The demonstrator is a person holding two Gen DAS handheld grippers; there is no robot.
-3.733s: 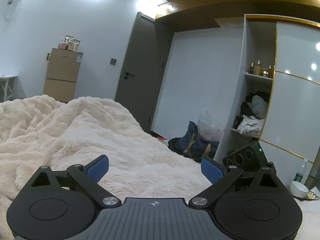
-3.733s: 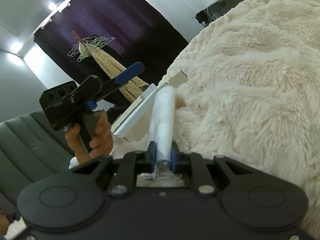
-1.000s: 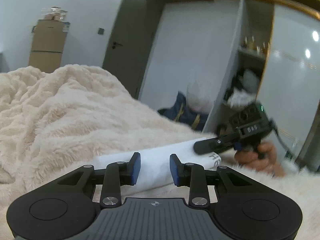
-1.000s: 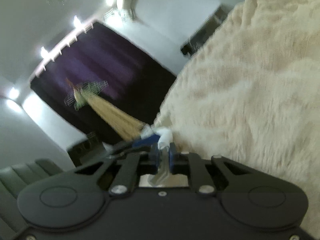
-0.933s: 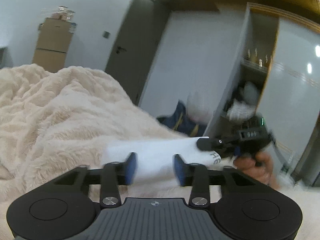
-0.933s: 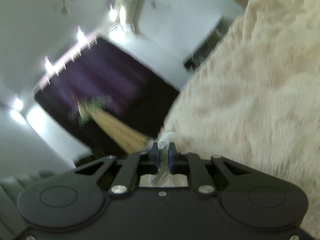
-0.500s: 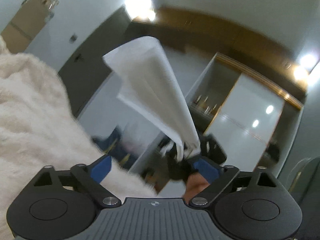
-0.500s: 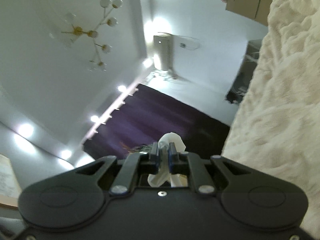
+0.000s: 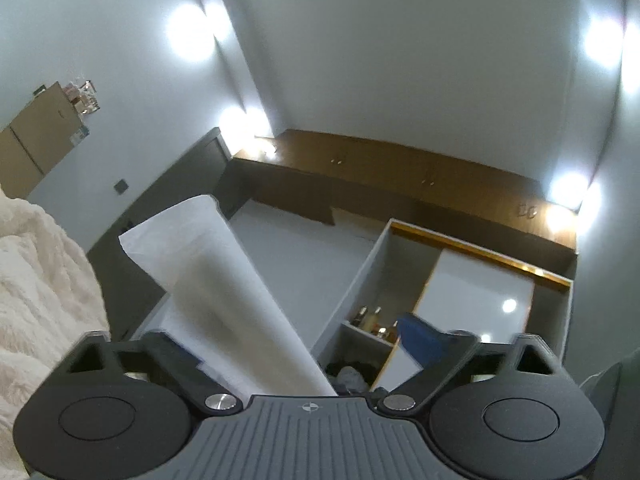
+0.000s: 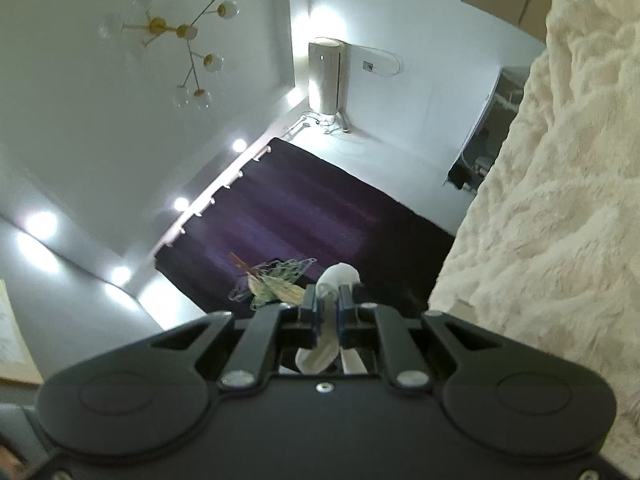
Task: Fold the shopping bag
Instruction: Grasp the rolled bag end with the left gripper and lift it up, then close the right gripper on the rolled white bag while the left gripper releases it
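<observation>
Both grippers now tilted ceilingward.

One white bag (image 9: 208,280), two grippers (image 9: 296,344) (image 10: 329,312)

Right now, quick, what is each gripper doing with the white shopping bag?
Left gripper: jaws closing, folded white plastic shopping bag between them, right pad clear of it.
Right gripper: shut on a bunched white end of the bag.

Both views are dim and bluish, lit by recessed ceiling spots (image 9: 188,32) that flare into white glare. Strong fisheye bending curves walls toward dark rounded corners. The chandelier (image 10: 180,32) stays sharp; the near bag (image 9: 224,300) looks soft.
</observation>
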